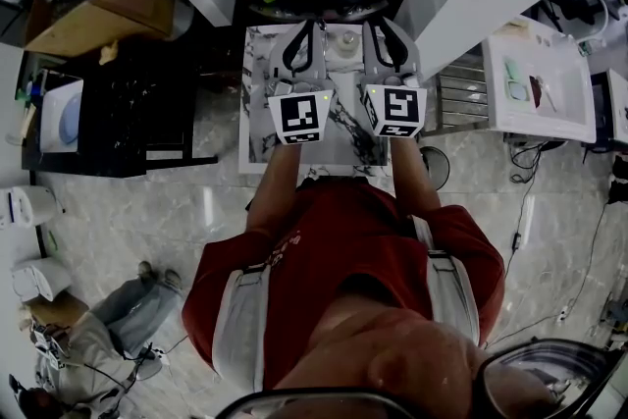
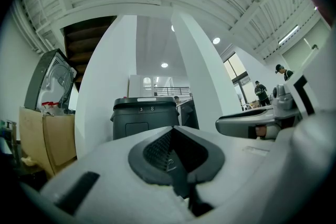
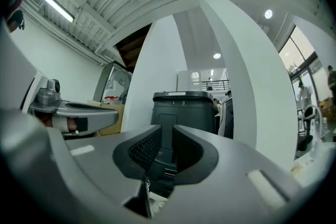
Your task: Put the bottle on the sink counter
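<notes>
1. Head view: a person in a red shirt (image 1: 343,240) holds both tools out at 12 o'clock over the marble-patterned sink counter (image 1: 257,103). The left gripper (image 1: 306,32) and the right gripper (image 1: 381,32) lie side by side, apart, and both point to 12 o'clock. Between their jaws, on the counter, stands a small pale round-topped thing that looks like the bottle (image 1: 345,41). It is too small to be sure. A white table (image 1: 535,78) is at 3 o'clock and a cardboard box (image 1: 93,0) at 10 o'clock.
2. Left gripper view: the jaws are clenched, pads meeting, with nothing between them. A dark bin (image 2: 145,115) stands beyond at 12 o'clock, between white pillars. The right gripper shows side-on at 3 o'clock.
3. Right gripper view: the jaws stand a narrow slit apart and grasp nothing. The dark bin shows through the slit. The left gripper shows at 9 o'clock.
</notes>
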`<act>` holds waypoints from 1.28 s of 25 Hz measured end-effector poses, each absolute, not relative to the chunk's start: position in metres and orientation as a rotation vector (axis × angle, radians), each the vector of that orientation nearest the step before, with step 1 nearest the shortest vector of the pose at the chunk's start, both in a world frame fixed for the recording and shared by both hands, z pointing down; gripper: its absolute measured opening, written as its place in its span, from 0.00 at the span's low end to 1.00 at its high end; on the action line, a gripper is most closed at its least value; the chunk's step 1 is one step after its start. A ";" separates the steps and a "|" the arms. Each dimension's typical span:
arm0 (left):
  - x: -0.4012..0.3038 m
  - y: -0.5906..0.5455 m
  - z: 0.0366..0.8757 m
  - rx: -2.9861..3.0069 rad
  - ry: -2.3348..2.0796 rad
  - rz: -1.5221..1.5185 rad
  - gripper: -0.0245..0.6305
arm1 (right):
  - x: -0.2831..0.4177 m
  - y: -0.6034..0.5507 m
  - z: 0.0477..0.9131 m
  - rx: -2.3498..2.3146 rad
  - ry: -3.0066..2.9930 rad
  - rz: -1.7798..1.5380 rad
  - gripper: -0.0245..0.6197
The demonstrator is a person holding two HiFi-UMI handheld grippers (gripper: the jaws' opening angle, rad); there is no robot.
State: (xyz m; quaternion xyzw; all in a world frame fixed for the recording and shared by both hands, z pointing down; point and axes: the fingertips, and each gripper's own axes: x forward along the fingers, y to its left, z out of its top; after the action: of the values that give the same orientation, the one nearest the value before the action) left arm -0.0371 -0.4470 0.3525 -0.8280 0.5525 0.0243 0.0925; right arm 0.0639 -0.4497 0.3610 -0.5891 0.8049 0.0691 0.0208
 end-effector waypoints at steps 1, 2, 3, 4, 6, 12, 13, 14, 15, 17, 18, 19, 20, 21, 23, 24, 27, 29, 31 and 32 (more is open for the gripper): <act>-0.037 -0.447 0.353 -2.458 1.641 0.070 0.04 | 0.064 -0.450 0.362 -1.827 2.498 0.213 0.13; -0.037 -0.447 0.353 -2.457 1.641 0.069 0.04 | 0.063 -0.450 0.362 -1.827 2.499 0.211 0.11; -0.037 -0.447 0.353 -2.456 1.642 0.067 0.04 | 0.064 -0.449 0.362 -1.826 2.500 0.210 0.09; -0.037 -0.447 0.353 -2.456 1.643 0.068 0.04 | 0.064 -0.449 0.362 -1.824 2.500 0.208 0.08; -0.036 -0.446 0.353 -2.455 1.644 0.067 0.04 | 0.065 -0.448 0.362 -1.822 2.501 0.206 0.07; -0.032 -0.445 0.353 -2.457 1.642 0.063 0.04 | 0.066 -0.448 0.364 -1.819 2.509 0.195 0.05; -0.031 -0.445 0.353 -2.458 1.642 0.063 0.04 | 0.066 -0.449 0.364 -1.818 2.512 0.194 0.05; -0.031 -0.445 0.353 -2.458 1.641 0.062 0.04 | 0.066 -0.449 0.365 -1.816 2.515 0.194 0.05; -0.030 -0.445 0.353 -2.458 1.641 0.061 0.04 | 0.067 -0.449 0.365 -1.815 2.517 0.193 0.04; -0.030 -0.444 0.353 -2.457 1.641 0.061 0.04 | 0.066 -0.448 0.366 -1.811 2.522 0.191 0.04; -0.031 -0.444 0.353 -2.456 1.643 0.060 0.04 | 0.066 -0.448 0.366 -1.808 2.526 0.191 0.04; -0.031 -0.444 0.353 -2.455 1.644 0.059 0.04 | 0.065 -0.448 0.366 -1.806 2.529 0.192 0.04; -0.031 -0.444 0.353 -2.454 1.645 0.057 0.04 | 0.064 -0.448 0.366 -1.802 2.534 0.194 0.04; -0.031 -0.444 0.353 -2.452 1.645 0.054 0.04 | 0.064 -0.448 0.366 -1.799 2.537 0.196 0.04; -0.031 -0.443 0.353 -2.450 1.645 0.049 0.04 | 0.063 -0.447 0.367 -1.799 2.539 0.199 0.04; -0.031 -0.443 0.354 -2.449 1.644 0.047 0.04 | 0.063 -0.447 0.367 -1.801 2.540 0.201 0.04; -0.030 -0.441 0.354 -2.450 1.643 0.048 0.04 | 0.063 -0.446 0.368 -1.802 2.547 0.209 0.04; -0.031 -0.441 0.354 -2.449 1.643 0.044 0.04 | 0.062 -0.446 0.367 -1.802 2.550 0.214 0.04; -0.030 -0.441 0.354 -2.450 1.641 0.045 0.04 | 0.062 -0.445 0.367 -1.804 2.551 0.217 0.04; -0.030 -0.440 0.354 -2.451 1.640 0.047 0.04 | 0.063 -0.445 0.367 -1.805 2.551 0.217 0.04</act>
State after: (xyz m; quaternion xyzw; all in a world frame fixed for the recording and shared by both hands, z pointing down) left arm -0.0301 -0.4401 0.3537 -0.8272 0.5534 0.0159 0.0959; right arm 0.0627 -0.4448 0.3670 -0.5762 0.8143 0.0694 0.0043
